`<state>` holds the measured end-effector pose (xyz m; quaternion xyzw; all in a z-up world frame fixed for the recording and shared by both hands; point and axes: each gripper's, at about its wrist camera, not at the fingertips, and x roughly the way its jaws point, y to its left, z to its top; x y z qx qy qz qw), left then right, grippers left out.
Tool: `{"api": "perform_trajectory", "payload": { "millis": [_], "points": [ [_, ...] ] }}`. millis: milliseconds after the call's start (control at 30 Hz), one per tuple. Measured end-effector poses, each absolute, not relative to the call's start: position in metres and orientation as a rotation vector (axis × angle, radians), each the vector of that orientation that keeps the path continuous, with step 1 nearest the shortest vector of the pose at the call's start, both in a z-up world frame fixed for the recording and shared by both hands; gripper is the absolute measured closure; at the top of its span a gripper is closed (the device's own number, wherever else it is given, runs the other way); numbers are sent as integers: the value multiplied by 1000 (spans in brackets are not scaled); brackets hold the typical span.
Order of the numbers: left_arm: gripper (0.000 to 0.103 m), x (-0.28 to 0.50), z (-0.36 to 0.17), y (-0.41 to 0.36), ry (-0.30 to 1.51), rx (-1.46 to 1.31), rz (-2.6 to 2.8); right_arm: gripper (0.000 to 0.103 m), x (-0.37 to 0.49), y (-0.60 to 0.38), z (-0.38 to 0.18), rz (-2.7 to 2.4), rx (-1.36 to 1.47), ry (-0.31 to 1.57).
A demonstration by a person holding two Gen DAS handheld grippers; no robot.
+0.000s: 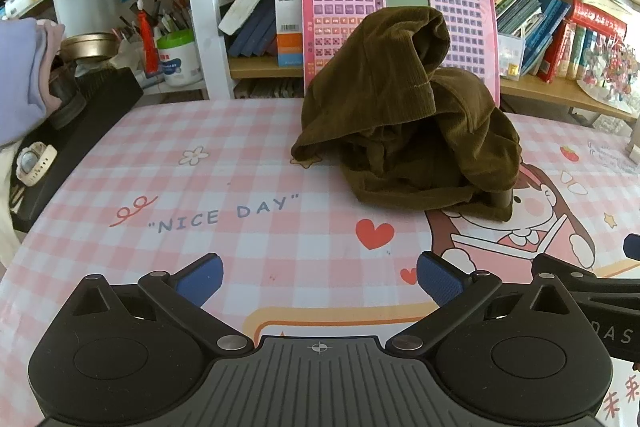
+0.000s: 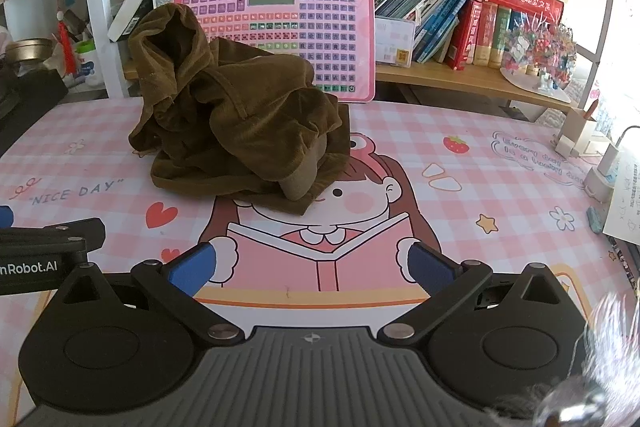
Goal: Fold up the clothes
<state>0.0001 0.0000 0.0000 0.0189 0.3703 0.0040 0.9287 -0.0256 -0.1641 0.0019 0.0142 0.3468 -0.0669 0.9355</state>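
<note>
- a desk under a pink checked cartoon mat (image 1: 248, 155), with bookshelves (image 2: 460, 23) and a pink learning tablet (image 2: 320, 27) propped behind.
- an olive-brown corduroy garment (image 1: 400, 131) lies heaped mid-mat, just in front of the tablet.
- left gripper (image 1: 320, 281) and right gripper (image 2: 312, 267) hover near the front edge, both spread wide and empty, apart from the cloth.
- soft, light and floppy by the look; a free hem edge seems the best hold.
- its kind, openings and underside stay hidden in the heap.
</note>
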Motion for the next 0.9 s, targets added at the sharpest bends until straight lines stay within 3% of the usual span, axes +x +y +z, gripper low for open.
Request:
{"api": "perform_trajectory", "payload": {
  "millis": [900],
  "points": [
    [0,-4,2,0,757,25,-2,0,-29,-164,-1,-141,37,718]
  ]
}}
